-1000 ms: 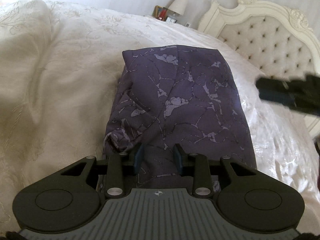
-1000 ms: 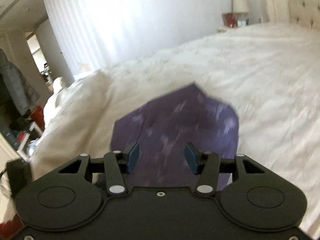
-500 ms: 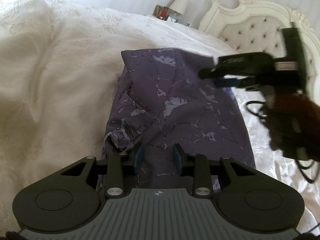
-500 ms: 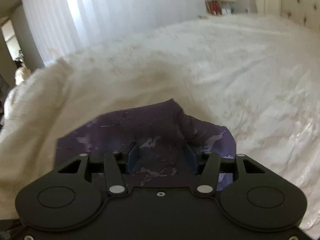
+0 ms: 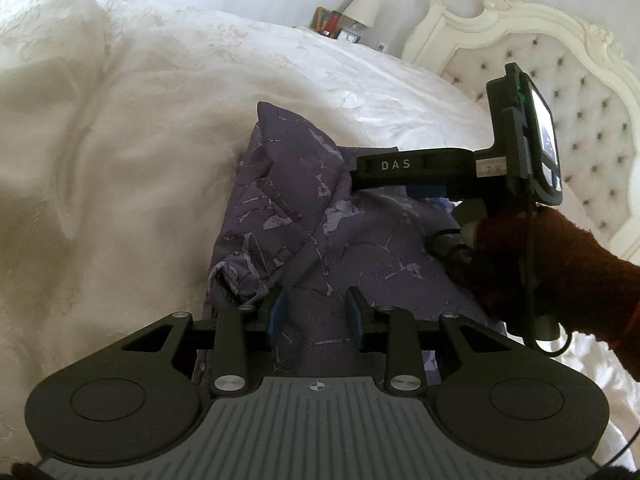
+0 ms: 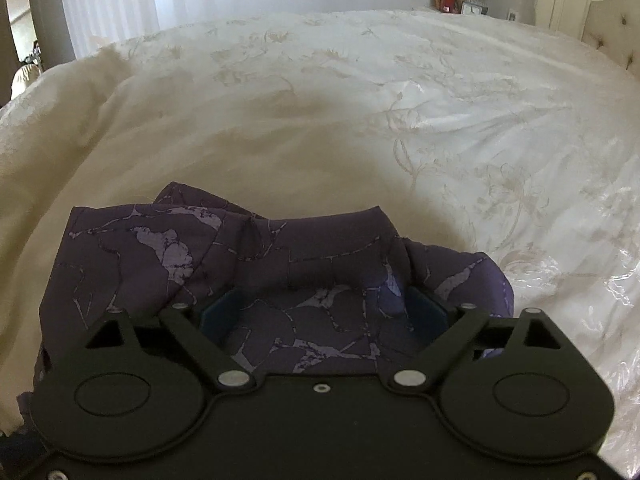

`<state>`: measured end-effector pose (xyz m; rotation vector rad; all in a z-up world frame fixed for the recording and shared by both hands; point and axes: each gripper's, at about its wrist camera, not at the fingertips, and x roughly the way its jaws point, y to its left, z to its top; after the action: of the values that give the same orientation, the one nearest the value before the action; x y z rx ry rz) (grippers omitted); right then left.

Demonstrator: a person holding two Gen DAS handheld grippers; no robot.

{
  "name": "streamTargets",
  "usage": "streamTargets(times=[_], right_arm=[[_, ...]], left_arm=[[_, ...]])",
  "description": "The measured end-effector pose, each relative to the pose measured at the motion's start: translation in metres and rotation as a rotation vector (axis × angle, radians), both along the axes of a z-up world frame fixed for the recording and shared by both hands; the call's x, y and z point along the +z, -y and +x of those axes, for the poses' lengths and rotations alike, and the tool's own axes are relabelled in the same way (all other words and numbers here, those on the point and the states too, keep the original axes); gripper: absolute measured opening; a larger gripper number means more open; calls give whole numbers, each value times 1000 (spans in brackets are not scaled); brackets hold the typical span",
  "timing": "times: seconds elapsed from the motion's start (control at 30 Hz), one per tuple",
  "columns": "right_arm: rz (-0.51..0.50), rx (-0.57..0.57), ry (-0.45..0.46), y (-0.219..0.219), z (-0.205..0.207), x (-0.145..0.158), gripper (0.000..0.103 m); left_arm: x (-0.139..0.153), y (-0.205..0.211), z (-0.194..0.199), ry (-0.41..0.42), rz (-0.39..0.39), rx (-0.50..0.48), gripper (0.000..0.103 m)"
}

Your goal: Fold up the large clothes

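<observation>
Only the left wrist view shows the sleeve [image 5: 560, 264] behind the right gripper [image 5: 400, 178].

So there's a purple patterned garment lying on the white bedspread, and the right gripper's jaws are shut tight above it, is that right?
Not quite. The right gripper is wide open, not shut: its jaws have just been opening, and its blue pads stand far apart with the cloth lying between them, as the right wrist view shows. The purple patterned garment does lie on the white bedspread.

Soft daylight pours through the curtains [image 6: 120, 4] behind my bed [image 6: 440, 100], glaring off its white cover; my gripper's shadow darkens it, and fisheye edges bend sharply.
</observation>
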<state>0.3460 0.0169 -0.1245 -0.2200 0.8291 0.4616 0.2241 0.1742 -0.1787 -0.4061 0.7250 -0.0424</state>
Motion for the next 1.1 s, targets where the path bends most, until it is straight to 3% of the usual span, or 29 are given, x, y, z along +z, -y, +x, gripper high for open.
streamTargets(times=[0.33,0.5,0.63,0.73,0.8,0.93,0.97,1.0,1.1], right_arm=[[36,2,15,11,-14,6,93],[76,17,-16,19,-33,12,102],[93,52,-10,27,-50,20,102],[127,59,-38,42,-58,26,102],[165,56,-47,57,-63,30,102],[293,-12,-99,98,-70,30,102],[337,-40,-122,110,-69,28,102],[371,-63,-144,120,-69,25,102],[458,-108,-249,144,-62,8,102]], left_arm=[[0,2,-1,3,13,-3,32],[0,0,-2,8,2,-3,32],[0,-3,-4,21,-26,-2,33],[2,-6,-8,55,-67,-23,47],[8,-5,-12,84,-79,-42,63],[26,-7,-25,150,-30,-4,78],[30,-9,-27,159,-17,23,87],[31,-12,-28,157,0,57,94],[23,-28,-19,67,-10,108,96]])
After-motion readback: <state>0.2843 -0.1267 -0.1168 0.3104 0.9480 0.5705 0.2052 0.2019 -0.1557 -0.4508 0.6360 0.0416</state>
